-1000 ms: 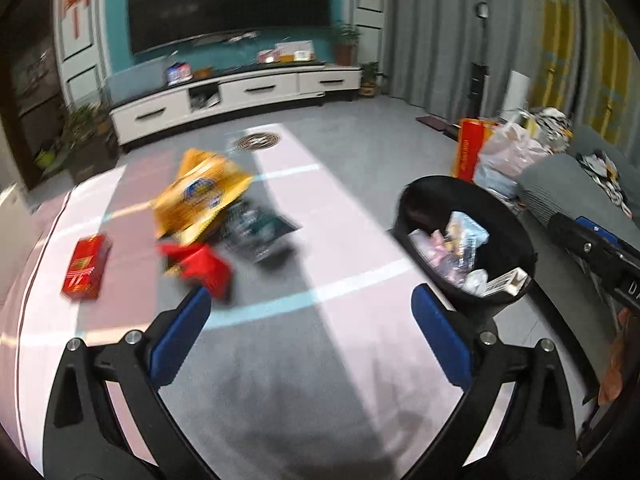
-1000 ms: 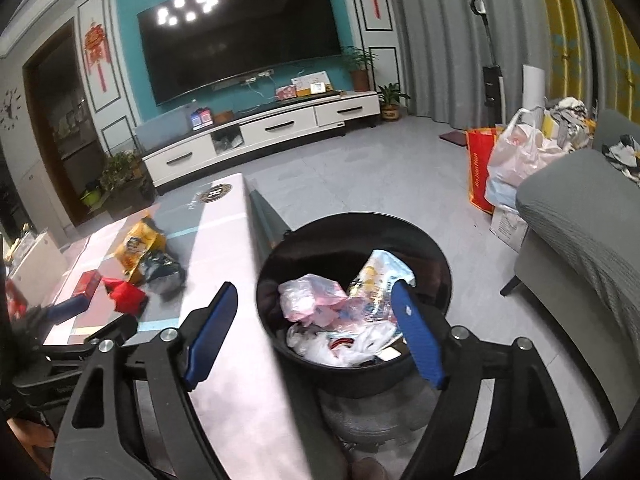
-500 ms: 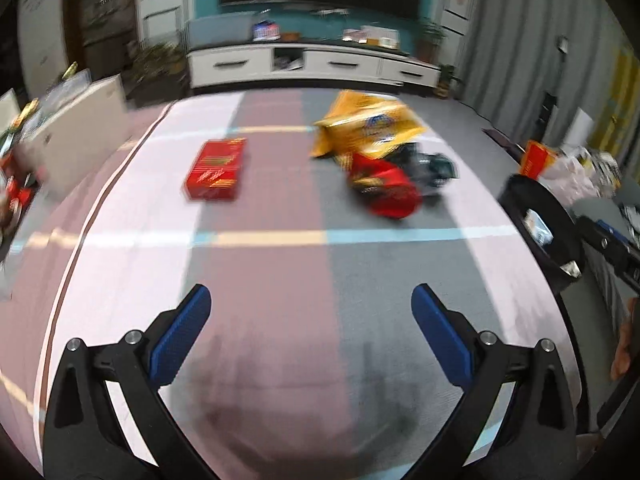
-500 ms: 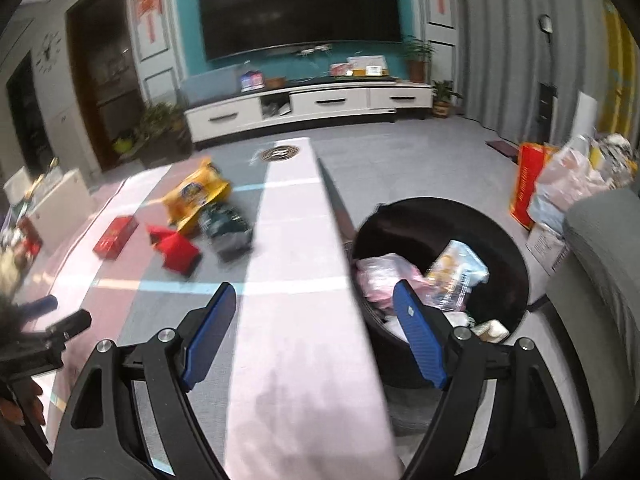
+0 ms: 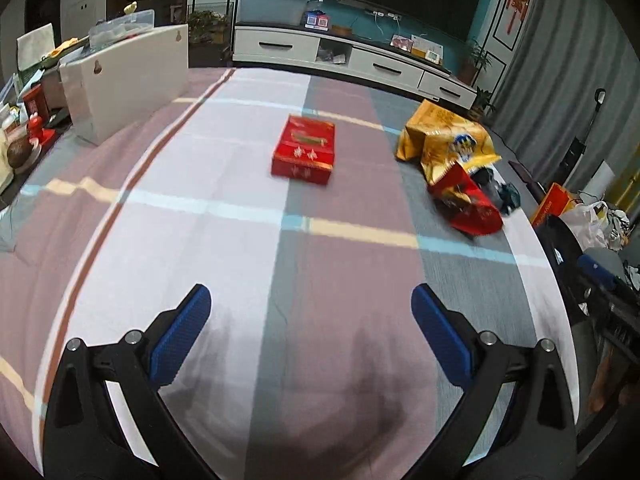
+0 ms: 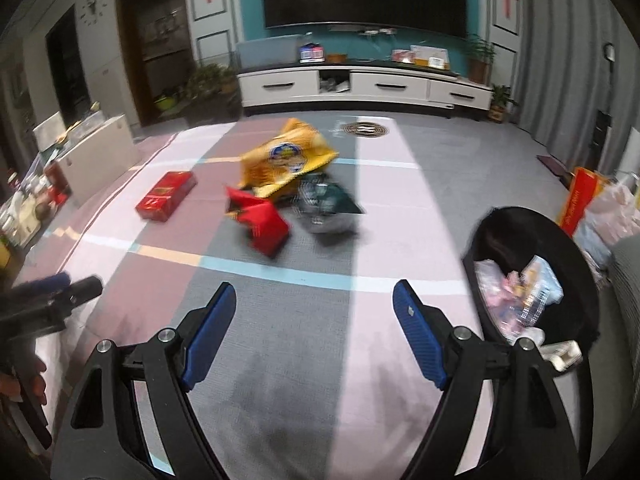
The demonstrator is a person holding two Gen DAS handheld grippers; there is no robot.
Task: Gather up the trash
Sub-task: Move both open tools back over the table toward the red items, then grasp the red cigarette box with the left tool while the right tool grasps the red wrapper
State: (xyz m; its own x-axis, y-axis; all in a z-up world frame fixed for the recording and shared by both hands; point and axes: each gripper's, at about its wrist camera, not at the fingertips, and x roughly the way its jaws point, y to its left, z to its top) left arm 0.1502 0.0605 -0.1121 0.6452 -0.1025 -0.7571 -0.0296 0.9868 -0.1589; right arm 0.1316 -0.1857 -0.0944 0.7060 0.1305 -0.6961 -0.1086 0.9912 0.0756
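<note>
Left gripper (image 5: 311, 322) and right gripper (image 6: 314, 318) fingers spread wide, empty

Tablecloth (image 5: 224, 184): pink, white, grey blocks with pale blue and yellow stripes, one brown line. Red box (image 5: 304, 151) with gold print. Yellow-orange snack bag (image 5: 444, 142) with a blue-white round logo. Red packet (image 6: 262, 222). Dark green packet (image 6: 328, 200) with white print. Black trash bin (image 6: 560, 248), pink, white and light blue wrappers inside. Blue finger pads (image 5: 180, 340) on black gripper frames.
</note>
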